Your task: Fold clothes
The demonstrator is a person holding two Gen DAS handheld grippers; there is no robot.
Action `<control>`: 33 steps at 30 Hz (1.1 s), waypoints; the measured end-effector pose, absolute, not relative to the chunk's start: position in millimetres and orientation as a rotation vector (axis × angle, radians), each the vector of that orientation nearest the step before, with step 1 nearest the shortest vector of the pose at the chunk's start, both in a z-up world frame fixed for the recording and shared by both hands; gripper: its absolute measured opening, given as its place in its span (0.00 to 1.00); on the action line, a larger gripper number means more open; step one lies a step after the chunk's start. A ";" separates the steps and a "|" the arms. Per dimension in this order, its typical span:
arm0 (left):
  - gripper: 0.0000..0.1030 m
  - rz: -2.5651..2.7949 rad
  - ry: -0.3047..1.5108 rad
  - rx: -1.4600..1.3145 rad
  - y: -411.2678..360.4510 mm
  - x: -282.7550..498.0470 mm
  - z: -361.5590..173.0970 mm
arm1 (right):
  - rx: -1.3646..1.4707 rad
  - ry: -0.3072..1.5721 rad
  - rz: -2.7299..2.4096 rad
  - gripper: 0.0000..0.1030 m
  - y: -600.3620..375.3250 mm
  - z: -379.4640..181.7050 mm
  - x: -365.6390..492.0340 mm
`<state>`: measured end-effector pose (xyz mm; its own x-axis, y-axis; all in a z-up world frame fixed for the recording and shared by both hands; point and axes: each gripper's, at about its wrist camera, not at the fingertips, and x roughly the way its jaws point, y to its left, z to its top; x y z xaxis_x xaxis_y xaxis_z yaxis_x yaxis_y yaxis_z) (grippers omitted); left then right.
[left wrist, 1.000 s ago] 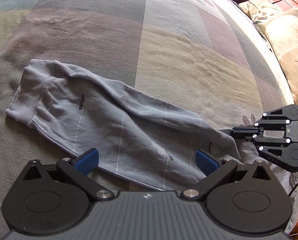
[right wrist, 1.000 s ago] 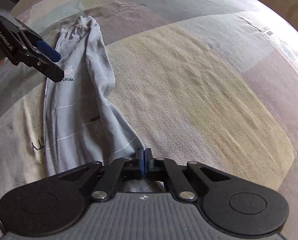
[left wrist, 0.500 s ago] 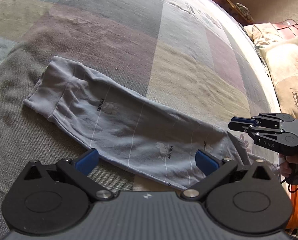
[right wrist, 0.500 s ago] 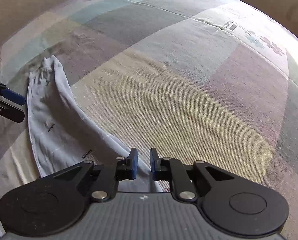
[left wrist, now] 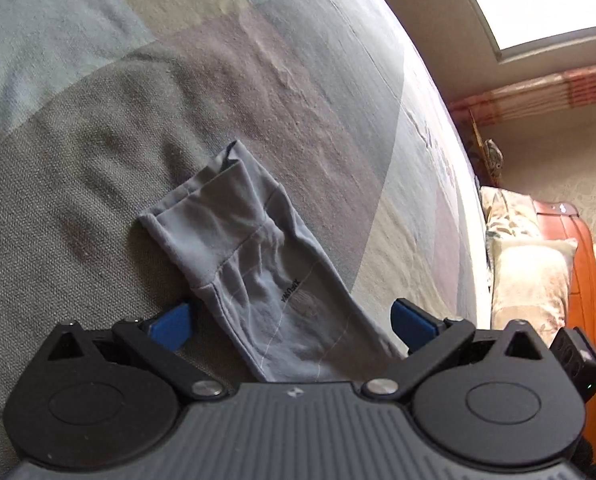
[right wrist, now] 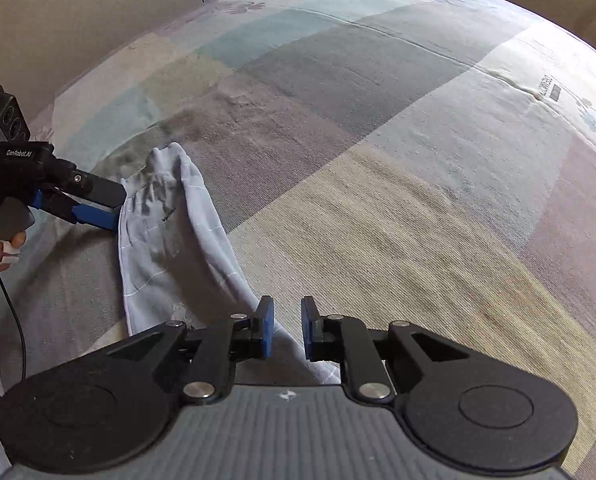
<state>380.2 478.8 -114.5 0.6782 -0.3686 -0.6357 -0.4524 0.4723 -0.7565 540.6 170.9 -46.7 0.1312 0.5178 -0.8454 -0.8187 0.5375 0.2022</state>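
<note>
We find the trousers (left wrist: 258, 272) lying as one long, narrow grey strip on the bedspread (left wrist: 98, 140), apparently doubled lengthwise. The banded end (left wrist: 202, 208) lies farthest from the left camera, and the strip runs back under both tools. Creases gather just behind the band.

The left gripper (left wrist: 290, 324) is spread wide, one blue pad off each long edge of the strip, holding nothing. From the right wrist view, its fingers (right wrist: 94, 204) lie at the strip's edge near the banded end; whether they touch the cloth we cannot tell.

The right gripper (right wrist: 285, 332) stands partly parted, a clear gap between its pads. The other end of the strip passes under and between them (right wrist: 298, 350), but the pads do not pinch it.

In our judgement, the step in hand lies between grasps, with neither tool gripping. The scene fits two readings equally: the strip has just been laid out and let go, or both tools are settling in to take hold for a crosswise fold. The frames do not settle which.

A crosswise fold would call for each tool to pinch all layers at an edge or corner, lift together, and carry one end squarely over the other. The creases near the band may want smoothing, lest they be folded in.
</note>
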 end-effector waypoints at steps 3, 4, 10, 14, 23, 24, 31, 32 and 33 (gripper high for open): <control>0.99 0.050 0.736 -1.308 498.5 370.2 -134.0 | -0.348 1.049 1.016 0.20 185.1 -49.8 541.7; 0.99 0.052 0.710 -1.324 499.9 367.8 -135.9 | -0.349 1.048 1.022 0.22 189.6 -50.9 542.0; 0.91 0.039 0.746 -1.248 489.3 378.0 -133.2 | -0.345 1.047 1.047 0.23 210.3 -55.5 545.5; 0.90 -0.009 0.731 -1.174 486.1 383.9 -135.2 | -0.313 1.056 1.066 0.23 218.6 -57.7 552.3; 0.11 0.159 0.711 -1.299 498.1 361.1 -163.4 | -0.253 1.109 1.161 0.28 257.5 -70.8 569.8; 0.11 0.161 0.714 -1.290 496.4 361.8 -162.7 | -0.247 1.114 1.171 0.31 262.0 -72.3 571.7; 0.11 0.155 0.698 -1.298 492.8 361.9 -167.8 | -0.163 1.176 1.240 0.31 291.3 -86.5 594.2; 0.11 0.152 0.698 -1.300 493.1 361.6 -168.5 | -0.135 1.191 1.246 0.30 295.0 -88.6 599.3; 0.11 0.150 0.698 -1.301 493.5 361.3 -169.1 | -0.124 1.199 1.252 0.30 298.1 -90.1 601.7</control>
